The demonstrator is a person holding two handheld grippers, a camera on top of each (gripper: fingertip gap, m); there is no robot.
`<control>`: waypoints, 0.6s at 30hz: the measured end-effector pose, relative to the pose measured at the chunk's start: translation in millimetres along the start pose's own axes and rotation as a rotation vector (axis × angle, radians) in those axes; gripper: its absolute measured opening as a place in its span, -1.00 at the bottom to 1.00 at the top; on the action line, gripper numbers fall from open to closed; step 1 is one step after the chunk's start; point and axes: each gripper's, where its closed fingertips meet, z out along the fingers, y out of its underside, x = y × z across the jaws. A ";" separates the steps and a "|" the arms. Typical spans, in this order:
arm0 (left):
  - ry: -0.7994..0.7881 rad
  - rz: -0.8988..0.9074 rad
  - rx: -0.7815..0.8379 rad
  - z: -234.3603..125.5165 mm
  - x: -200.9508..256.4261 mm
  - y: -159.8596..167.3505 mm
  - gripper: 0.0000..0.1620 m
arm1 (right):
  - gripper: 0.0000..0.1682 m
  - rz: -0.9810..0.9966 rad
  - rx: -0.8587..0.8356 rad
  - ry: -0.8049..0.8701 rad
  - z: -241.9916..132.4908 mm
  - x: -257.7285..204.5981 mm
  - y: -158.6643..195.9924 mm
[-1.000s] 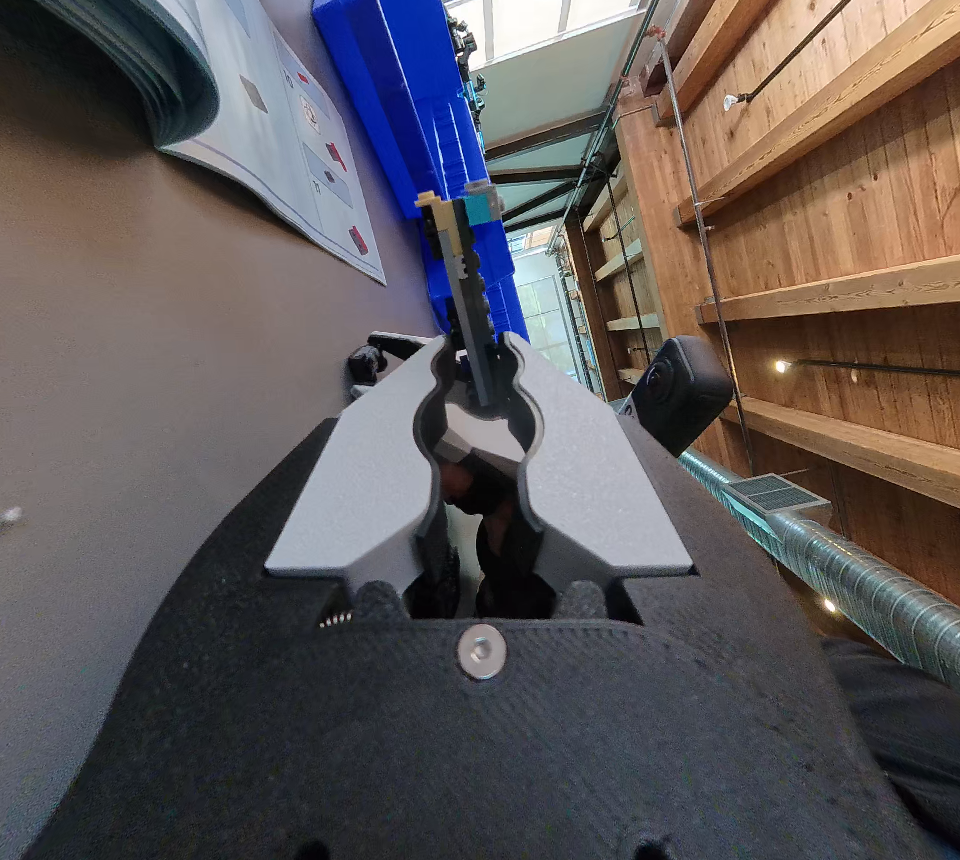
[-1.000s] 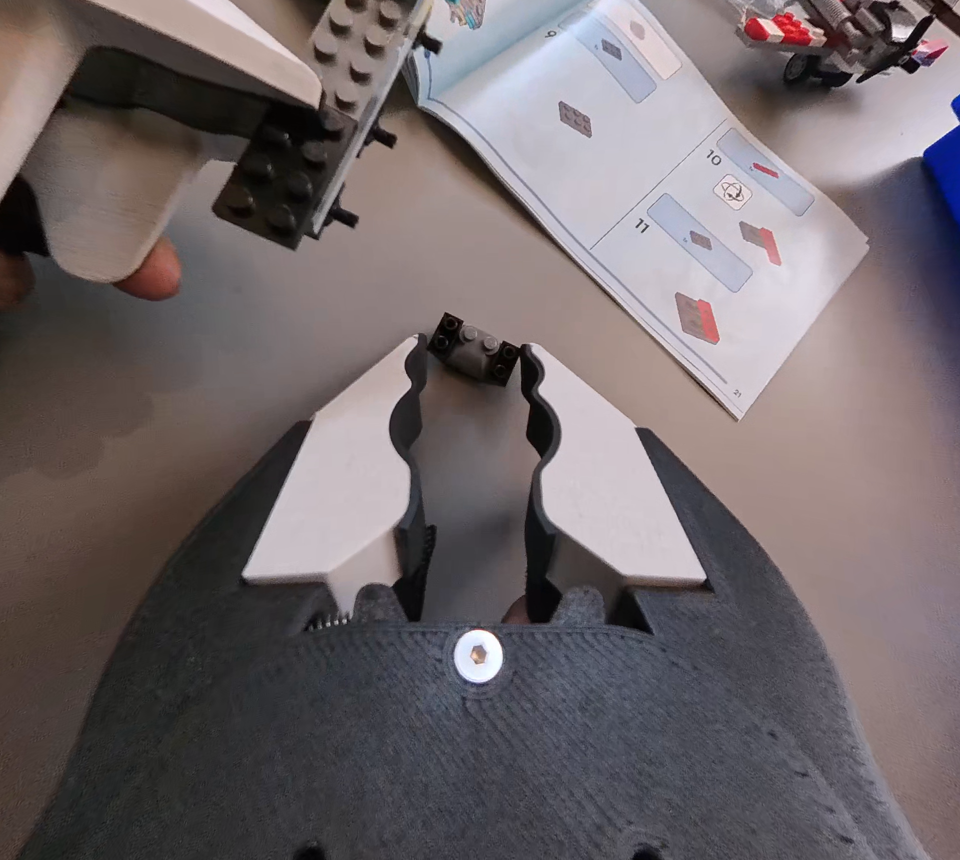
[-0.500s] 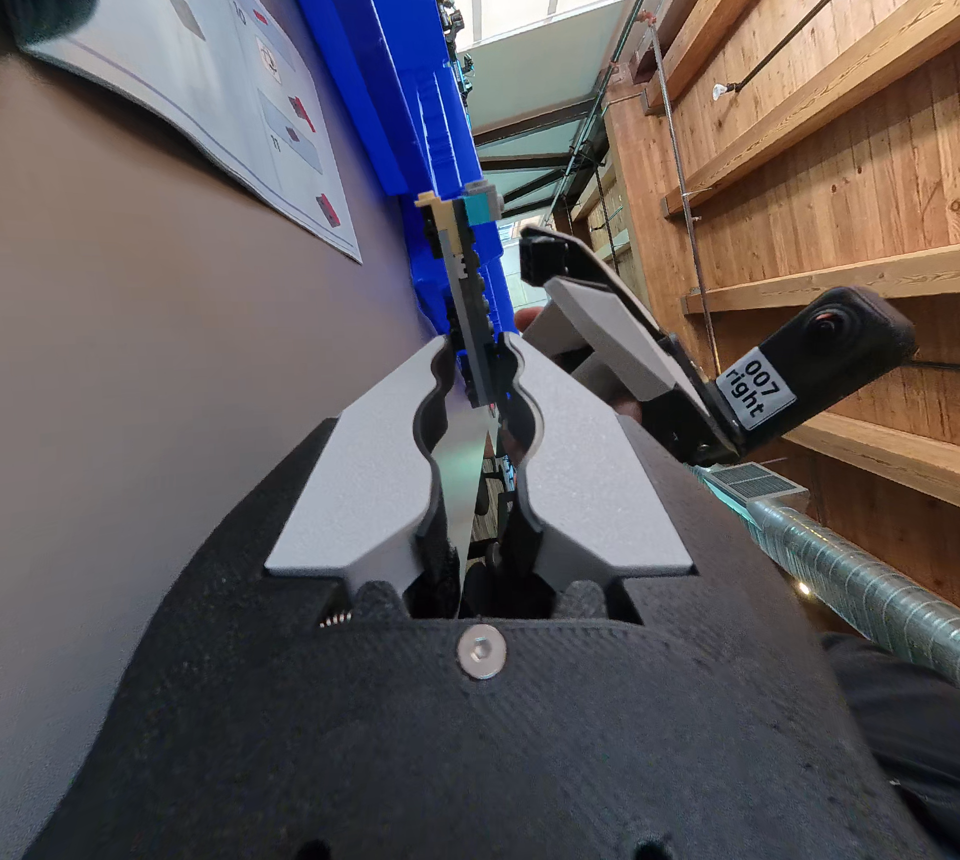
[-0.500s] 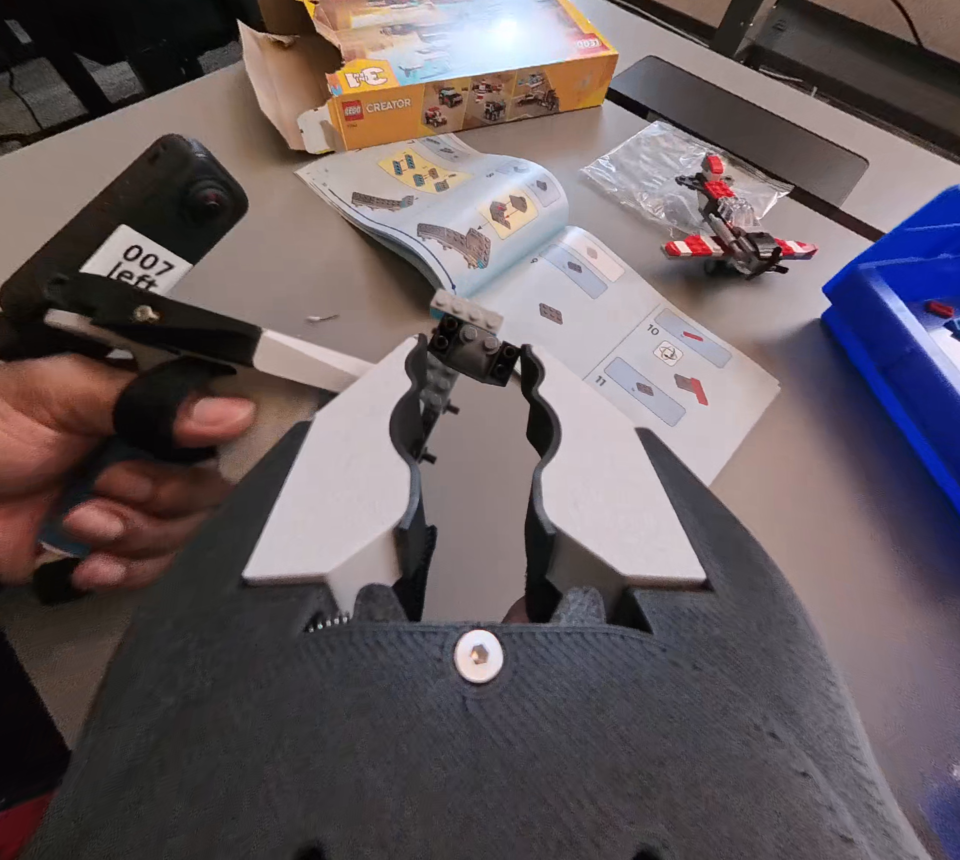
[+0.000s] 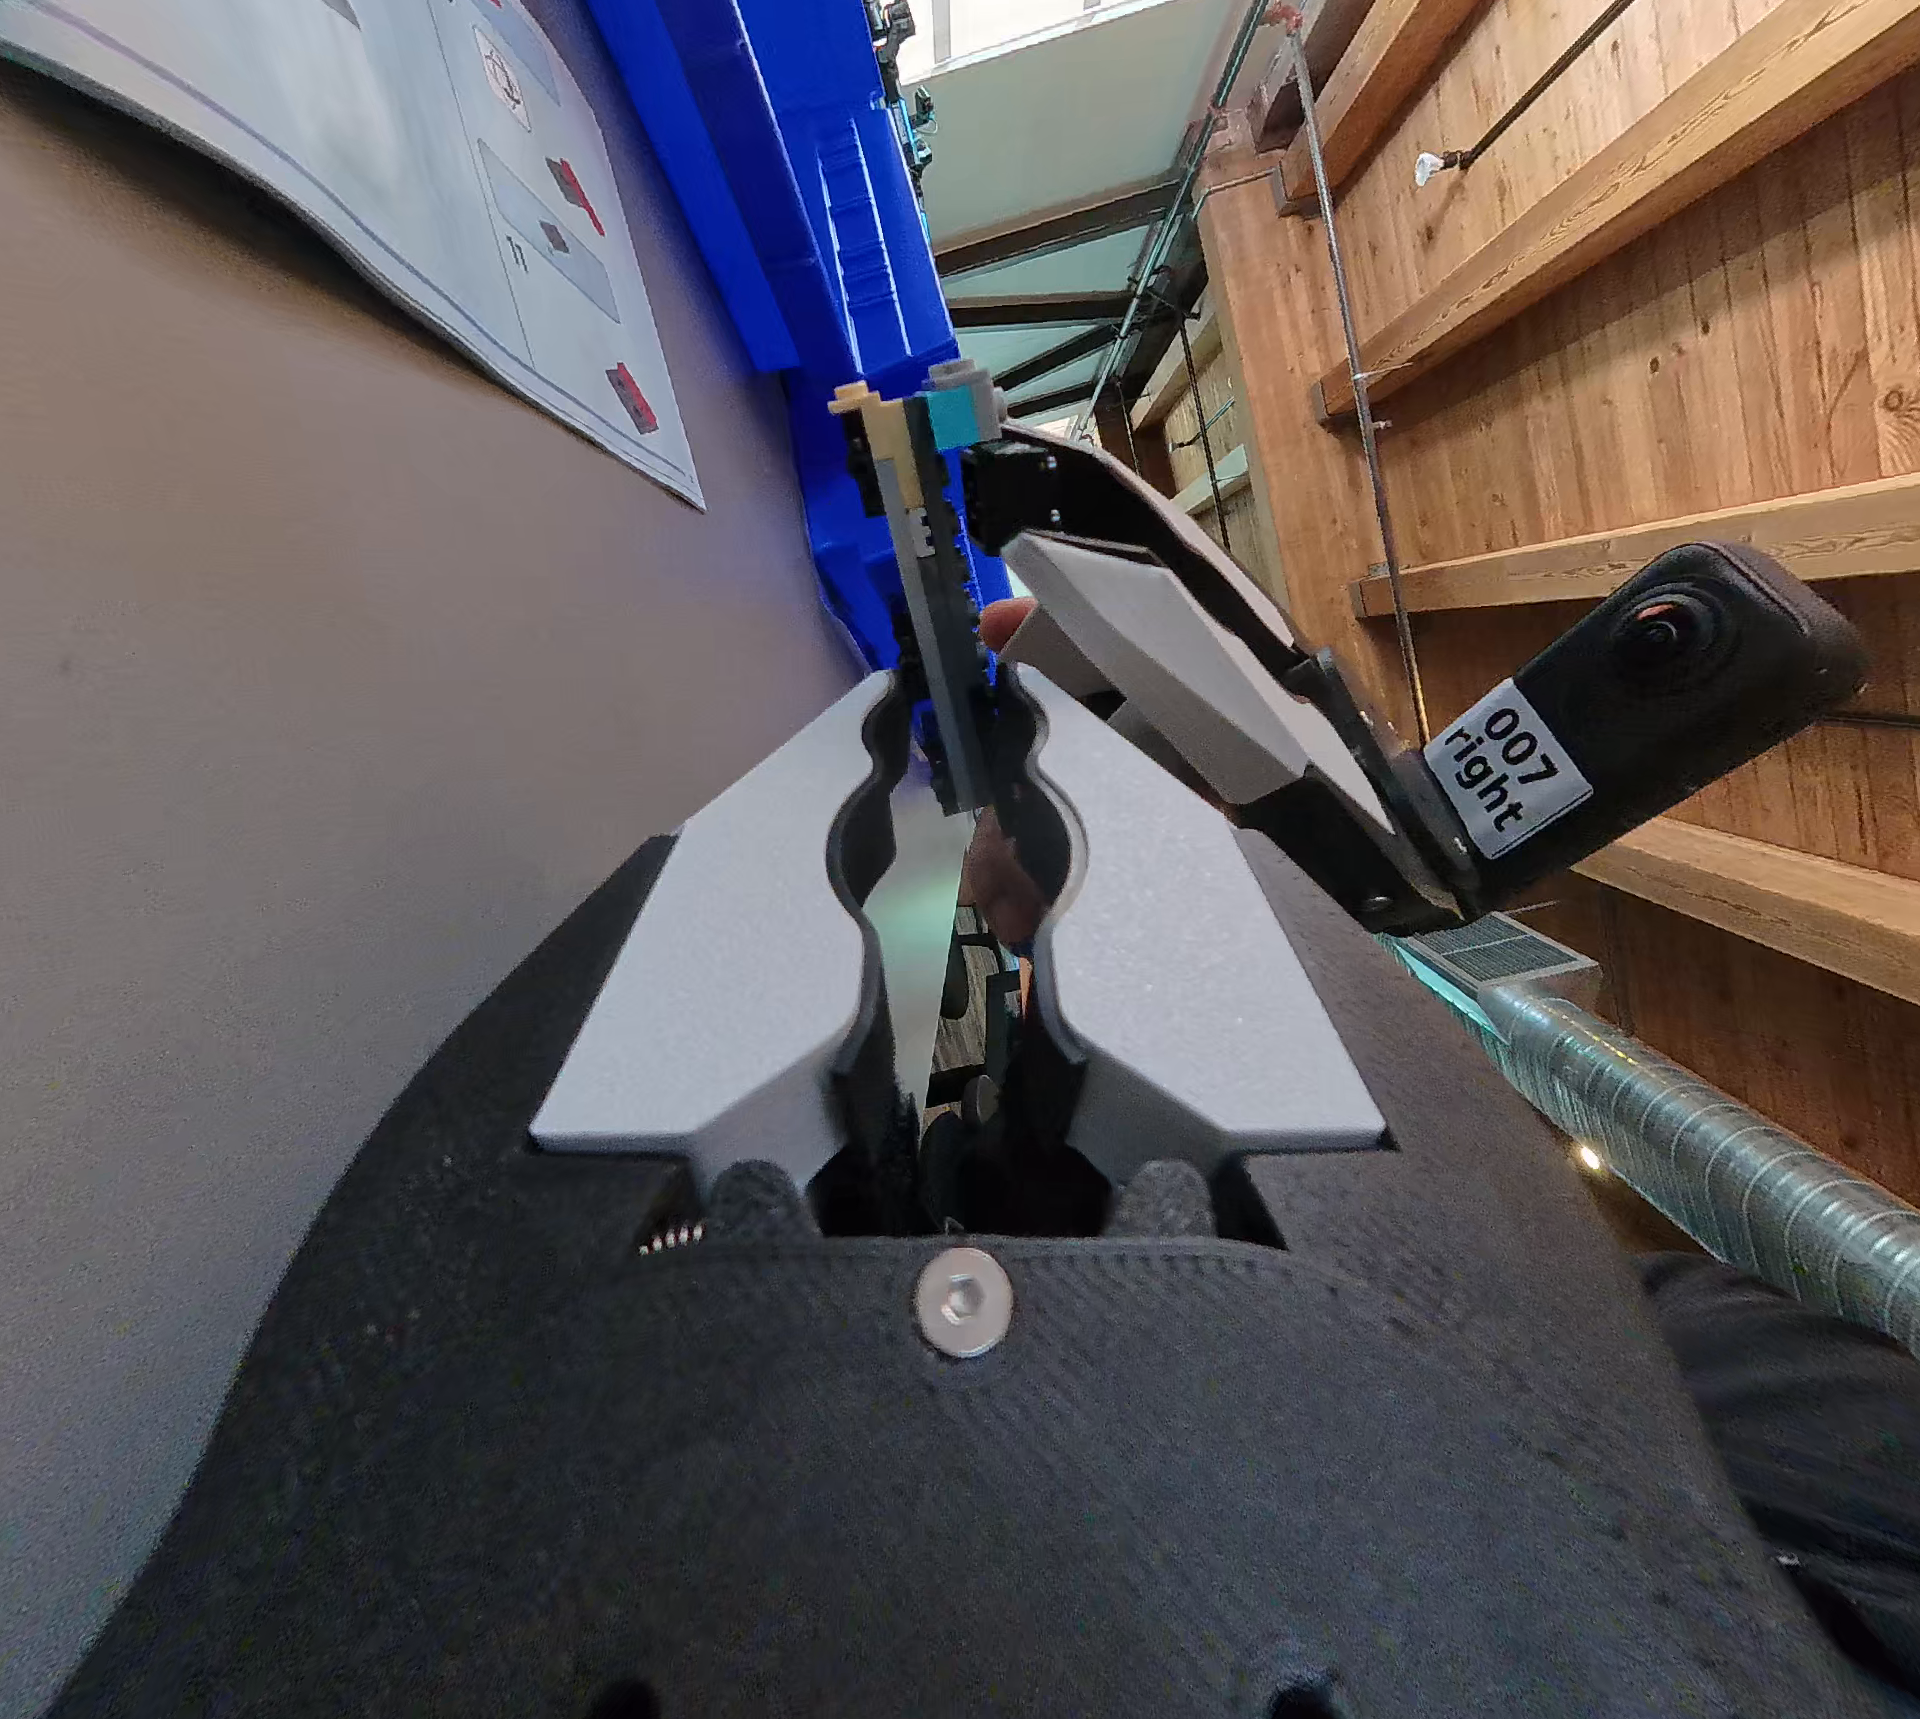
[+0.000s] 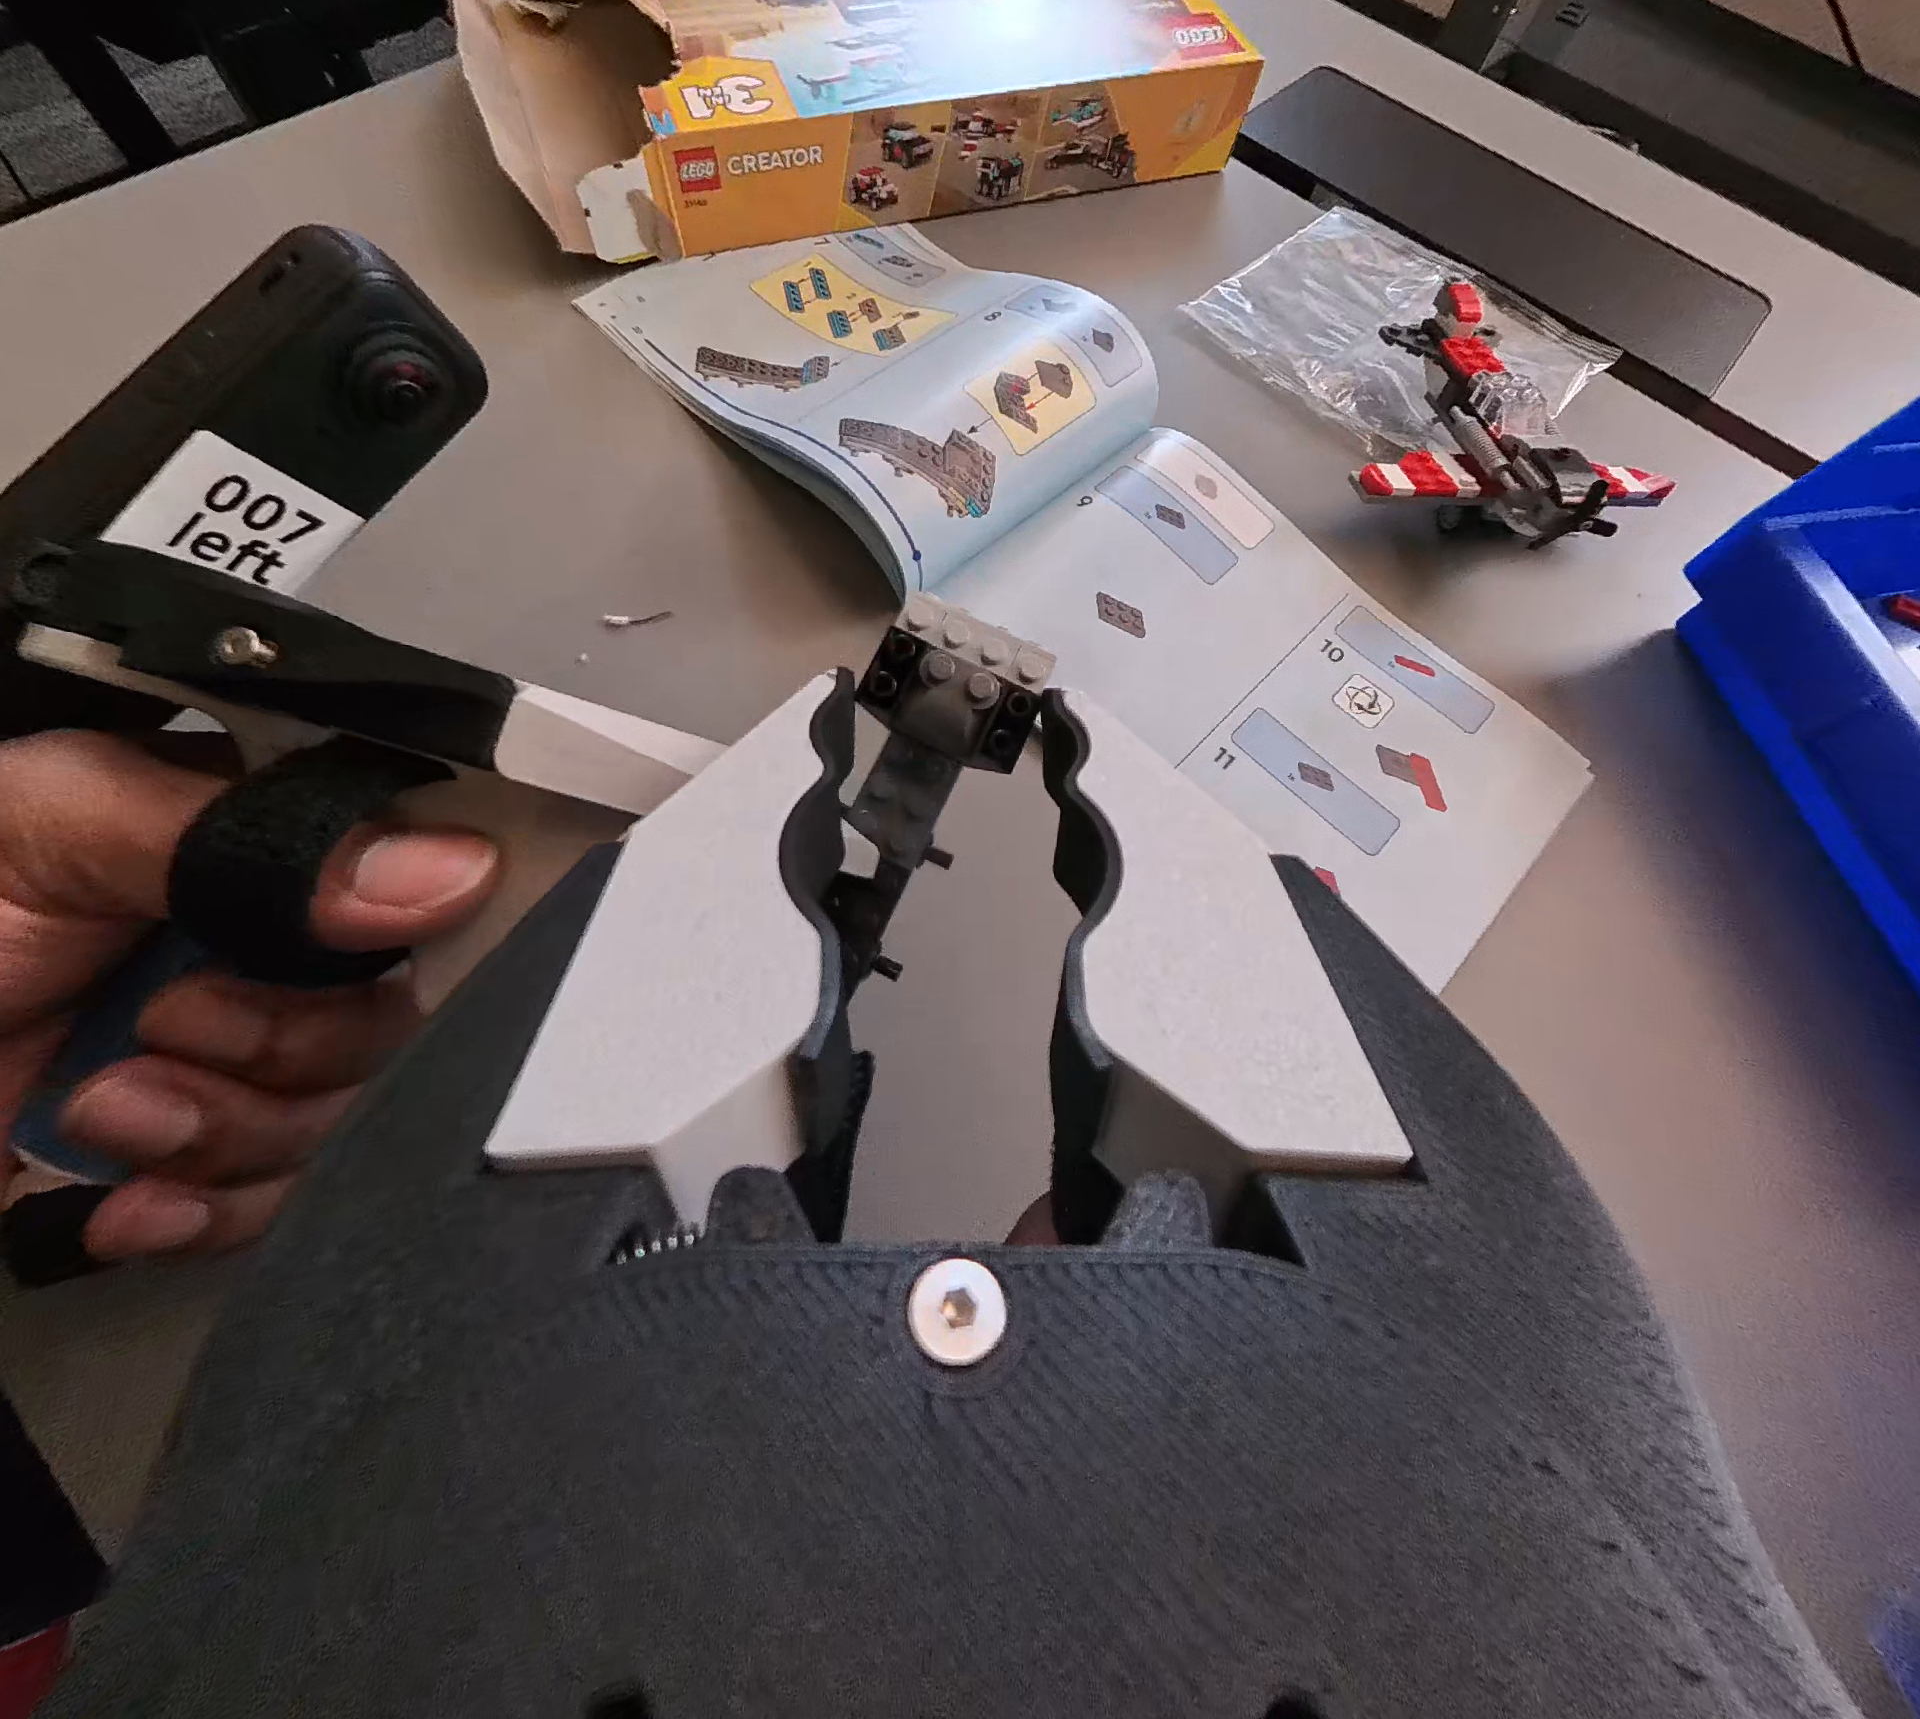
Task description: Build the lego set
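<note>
My left gripper (image 5: 951,693) is shut on a long grey plate assembly (image 5: 940,620) with a tan and a teal piece at its far end, held edge-on above the table. My right gripper (image 6: 945,713) is shut on a small dark grey and black brick piece (image 6: 951,703) and holds it against the assembly's studded face (image 6: 904,796), just below its light grey end brick (image 6: 977,635). In the left wrist view the right gripper (image 5: 1013,490) comes in from the right with the black piece (image 5: 1003,480) at the assembly. The left gripper's body (image 6: 343,693) shows in the right wrist view.
An open instruction booklet (image 6: 1039,506) lies on the grey table (image 6: 520,443), with a yellow set box (image 6: 904,48) behind it. A built red and white plane (image 6: 1496,464) and a plastic bag (image 6: 1340,319) lie to the right. A blue bin (image 6: 1829,661) stands at the right edge. My two grippers' fingertips are within a few centimetres of each other.
My right gripper lifted the small dark piece off the table and brought it up to the assembly in my left gripper. The two grippers have closed in on each other.
</note>
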 end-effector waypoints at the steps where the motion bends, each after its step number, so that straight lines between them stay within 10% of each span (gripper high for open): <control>1: 0.000 -0.001 0.000 -0.1 0.0 0.1 -0.80 | -0.57 -0.001 -0.001 0.002 0.6 -0.3 0.2; 18: -0.002 -0.004 0.002 1.1 -0.9 0.2 -0.80 | -0.56 -0.003 0.013 0.024 1.4 -0.1 1.7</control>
